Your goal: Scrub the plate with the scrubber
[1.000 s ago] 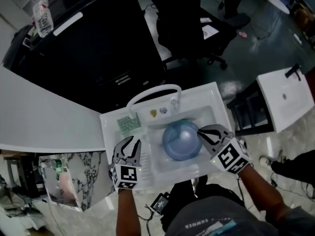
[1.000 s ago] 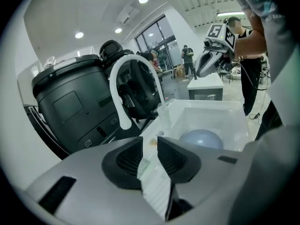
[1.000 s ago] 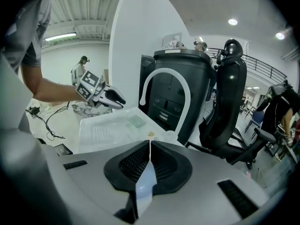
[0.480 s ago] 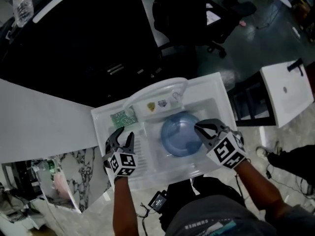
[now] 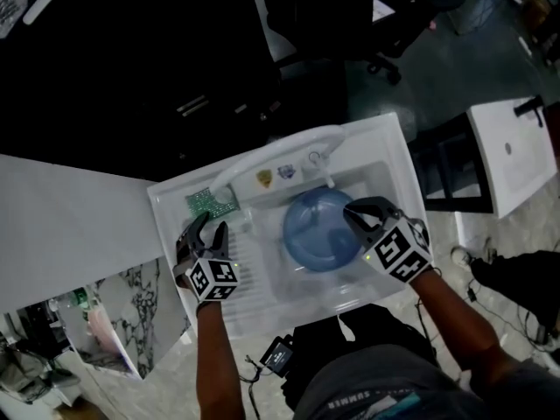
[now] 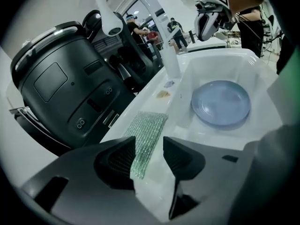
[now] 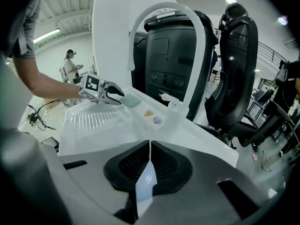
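My left gripper [image 5: 210, 227] tilts down, jaws just opened wide around the scrubber [image 6: 147, 135] (not pressing it). My right gripper [image 5: 357, 213] pinches the plate [image 5: 317, 232] beside the faucet [image 6: 168, 50].

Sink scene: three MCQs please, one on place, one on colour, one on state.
1. Where does the scrubber lie?
A) on the plate
B) on the sink's ledge
C) on the floor
2. The plate is:
A) white
B) blue
C) green
3. The left gripper is:
A) open
B) shut on the plate
C) shut on nothing

Answers:
1 B, the left gripper view shows it flat on the white ledge.
2 B, it looks blue in the head view.
3 A, its jaws have just been opening and stand apart, with the scrubber's near end between them, unpressed.
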The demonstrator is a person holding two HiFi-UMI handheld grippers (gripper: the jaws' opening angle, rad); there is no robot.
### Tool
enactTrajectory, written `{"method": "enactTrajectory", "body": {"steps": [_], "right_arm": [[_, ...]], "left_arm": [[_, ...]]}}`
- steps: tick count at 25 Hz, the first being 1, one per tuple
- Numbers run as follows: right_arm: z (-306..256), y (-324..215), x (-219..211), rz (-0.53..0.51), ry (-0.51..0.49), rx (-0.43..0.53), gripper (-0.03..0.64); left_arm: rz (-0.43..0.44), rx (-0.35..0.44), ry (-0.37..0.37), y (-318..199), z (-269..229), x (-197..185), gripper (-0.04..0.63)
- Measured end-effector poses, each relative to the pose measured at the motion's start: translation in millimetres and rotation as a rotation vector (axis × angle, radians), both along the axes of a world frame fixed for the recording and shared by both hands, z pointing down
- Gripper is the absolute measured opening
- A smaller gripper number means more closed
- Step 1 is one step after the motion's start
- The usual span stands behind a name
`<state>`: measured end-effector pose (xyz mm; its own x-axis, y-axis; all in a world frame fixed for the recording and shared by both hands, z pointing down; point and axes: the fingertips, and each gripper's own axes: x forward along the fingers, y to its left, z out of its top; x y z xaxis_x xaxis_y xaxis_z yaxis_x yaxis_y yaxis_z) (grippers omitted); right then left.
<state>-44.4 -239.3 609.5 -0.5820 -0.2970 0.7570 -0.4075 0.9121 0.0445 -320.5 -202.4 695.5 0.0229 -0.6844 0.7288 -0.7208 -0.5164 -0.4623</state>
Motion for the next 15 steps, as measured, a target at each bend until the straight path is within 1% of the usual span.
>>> {"method": "enactTrajectory", "body": {"steps": [3, 7, 11, 15], "right_arm": [[14.1, -2.5, 0.2, 0.015, 0.015, -0.013, 0.032], [29.9, -5.1, -0.7, 0.030, 0.031, -0.028, 0.032], [43.9, -9.4, 0.9, 0.047, 0.045, -0.038, 0.032], [63.9, -17.6, 4.1, 0.069, 0.059, -0.050, 0.032]], "left_arm": [[0.011, 0.006, -0.028, -2.8, 5.2, -3.2, 0.177], [0.027, 0.007, -0.045, -5.5, 12.2, -4.9, 0.175], [0.030, 0.027, -0.048, -7.9, 10.7, -4.8, 0.141], [0.035, 0.052, -0.059, -11.7, 9.3, -5.4, 0.129]]}}
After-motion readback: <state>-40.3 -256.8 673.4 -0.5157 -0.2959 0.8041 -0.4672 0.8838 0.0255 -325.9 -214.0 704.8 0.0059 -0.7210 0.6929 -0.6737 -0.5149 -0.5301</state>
